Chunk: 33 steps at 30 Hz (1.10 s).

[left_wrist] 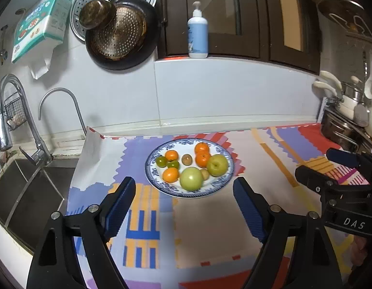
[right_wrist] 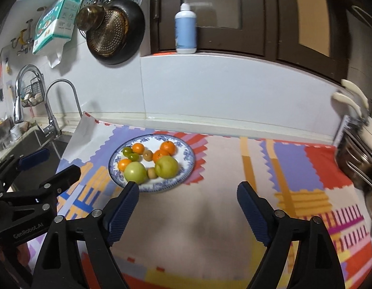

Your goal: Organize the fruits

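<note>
All fruit is seen on the blue-rimmed plate (left_wrist: 223,185), set toward the counter's back edge, nearer the sink end: green apples (left_wrist: 191,178), oranges (left_wrist: 202,148), kiwis (left_wrist: 186,159). Left gripper (left_wrist: 184,203) and right gripper (right_wrist: 188,207) are spread wide, nothing held. Either sorted already or awaiting sorting; any pick is best centred on one fruit, neighbours left unbumped

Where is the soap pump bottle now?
In both views the soap pump bottle stands upright on the white ledge behind the plate.
</note>
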### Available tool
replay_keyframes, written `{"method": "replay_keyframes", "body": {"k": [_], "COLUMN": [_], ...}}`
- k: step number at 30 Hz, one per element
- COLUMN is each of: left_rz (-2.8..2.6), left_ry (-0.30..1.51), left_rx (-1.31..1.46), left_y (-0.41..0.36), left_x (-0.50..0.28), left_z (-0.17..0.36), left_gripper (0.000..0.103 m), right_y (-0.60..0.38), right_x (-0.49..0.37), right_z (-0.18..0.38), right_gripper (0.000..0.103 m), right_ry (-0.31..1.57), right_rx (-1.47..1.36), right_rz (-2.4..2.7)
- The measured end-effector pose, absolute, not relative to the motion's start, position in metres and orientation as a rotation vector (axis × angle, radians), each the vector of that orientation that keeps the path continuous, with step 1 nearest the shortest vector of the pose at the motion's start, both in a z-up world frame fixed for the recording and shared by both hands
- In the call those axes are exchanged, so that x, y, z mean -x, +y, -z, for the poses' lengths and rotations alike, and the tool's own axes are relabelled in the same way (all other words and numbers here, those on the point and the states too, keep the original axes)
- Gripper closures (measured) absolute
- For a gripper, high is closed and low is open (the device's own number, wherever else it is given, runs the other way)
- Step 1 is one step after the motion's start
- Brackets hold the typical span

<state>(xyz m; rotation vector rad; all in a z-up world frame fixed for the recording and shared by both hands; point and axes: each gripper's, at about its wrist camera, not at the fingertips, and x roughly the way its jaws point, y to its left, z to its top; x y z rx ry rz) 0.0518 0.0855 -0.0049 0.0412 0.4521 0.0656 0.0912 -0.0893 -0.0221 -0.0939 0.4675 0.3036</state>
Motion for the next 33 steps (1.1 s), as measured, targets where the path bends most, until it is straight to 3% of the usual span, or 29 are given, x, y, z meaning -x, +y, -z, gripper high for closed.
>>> {"method": "replay_keyframes", "body": {"k": [16,33], "left_rz": [-0.06,-0.04], "left_ry": [0.419,0.415], "left_rx": [-0.037,-0.069], "left_y": [0.047,0.029], "left_x": [-0.003,0.008], "left_z": [0.003,-0.003], "left_gripper": [0.001,0.0], "right_y": [-0.14,-0.159], "right_x": [-0.032,-0.022], "right_z": [0.025,0.027], "right_gripper": [0.016,0.016], "right_ry": [0.462,0.46], "right_rx": [0.084,0.049], "right_rz": [-0.211,-0.2]}}
